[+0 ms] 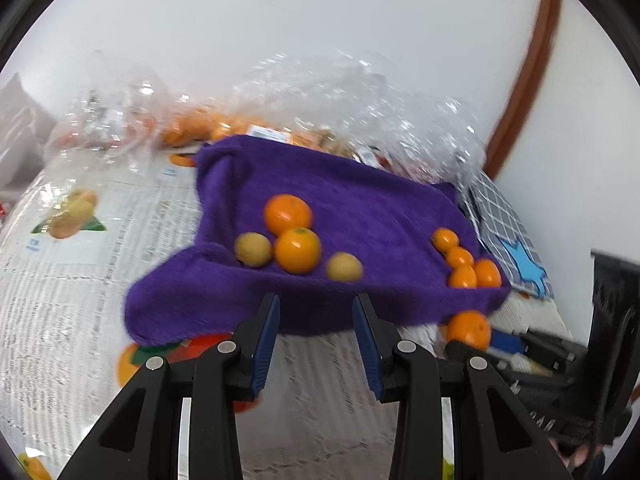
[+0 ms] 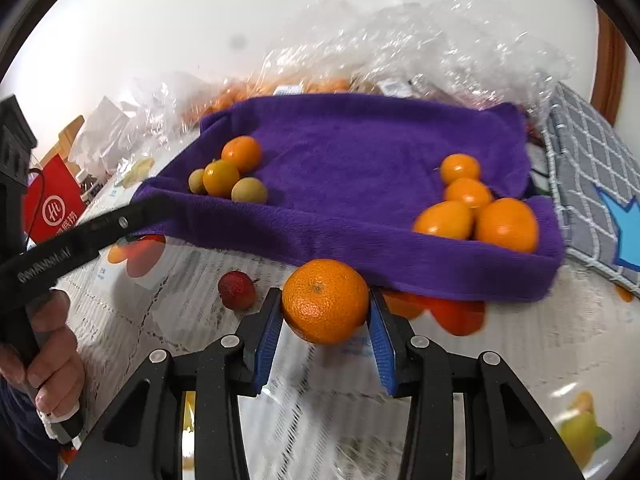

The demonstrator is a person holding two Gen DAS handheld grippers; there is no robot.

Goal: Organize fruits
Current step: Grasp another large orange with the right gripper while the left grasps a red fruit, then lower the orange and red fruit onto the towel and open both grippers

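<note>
left gripper (image 1: 316, 300) hangs released, nothing between its blue pads, just short of the purple towel (image 1: 360, 200). on the towel, two oranges with two yellowish fruits (image 2: 226, 178) sit left, four small oranges (image 2: 476, 208) right. right gripper (image 2: 325, 303) is clenched on a big orange (image 2: 325, 300) at the towel's near edge, a red fruit (image 2: 236, 290) just left of it.

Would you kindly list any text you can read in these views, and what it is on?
"Ht": white circle logo on the red bag; the characters under it are cut off.
Left gripper's arm: white lettering, too blurred to read.
Newspaper: print too small.
Labels behind the purple towel: unreadable.
</note>
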